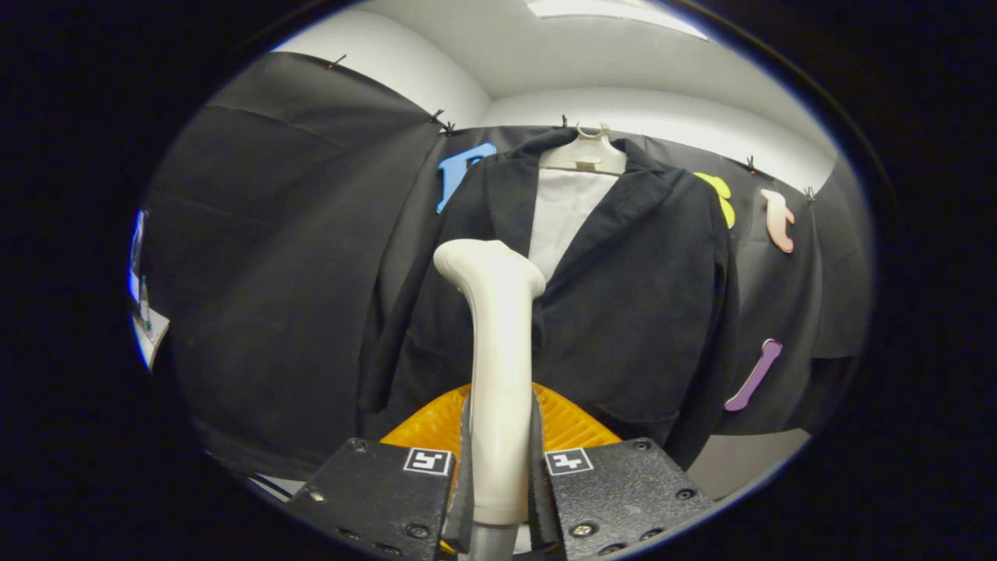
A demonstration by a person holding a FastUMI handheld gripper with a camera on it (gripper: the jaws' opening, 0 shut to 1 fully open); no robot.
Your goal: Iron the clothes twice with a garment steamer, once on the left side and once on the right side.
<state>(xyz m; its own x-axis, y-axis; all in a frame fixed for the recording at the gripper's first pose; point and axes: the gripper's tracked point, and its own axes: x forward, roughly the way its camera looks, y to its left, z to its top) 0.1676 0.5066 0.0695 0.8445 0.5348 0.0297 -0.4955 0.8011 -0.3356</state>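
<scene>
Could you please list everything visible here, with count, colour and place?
jacket: one, black, hanging on the booth wall beyond the fingers
hanger: one, white, at the jacket's collar
inner lining: one, white, between the lapels
steamer: one, cream, upright between the fingers, head in front of the jacket
orange ridged object: one, behind the steamer handle, below the jacket
tool: one, fingers closed on the steamer handle
</scene>
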